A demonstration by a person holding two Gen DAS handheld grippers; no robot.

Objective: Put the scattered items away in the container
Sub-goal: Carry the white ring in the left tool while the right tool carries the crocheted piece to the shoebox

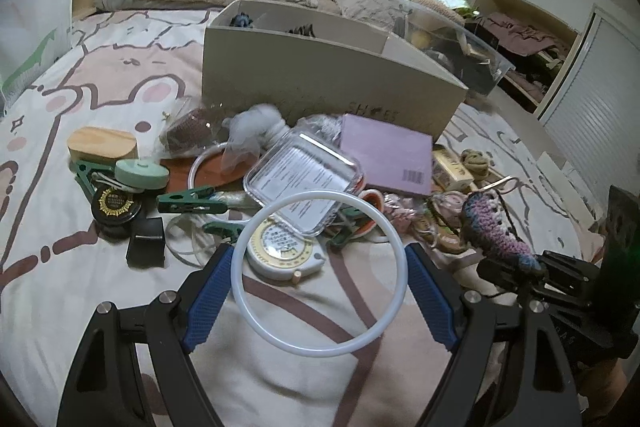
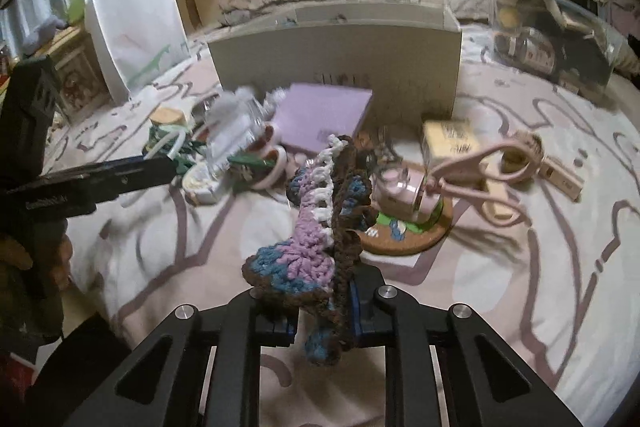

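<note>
Left gripper: black linkage arms, ribbed blue pads, silver pivot screws (right gripper alike).

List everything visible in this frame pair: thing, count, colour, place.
box: 1, beige, on bed behind the pile
white ring: 1, between left pads
crochet piece: 1, purple, blue, brown, in right gripper
purple booklet: 1, leaning by box
clear lidded case: 1, mid pile
green clips: several, left of pile
wooden block: 1, far left
paper bag: 1, white, left
left gripper: shut on ring
right gripper: shut on crochet
</note>
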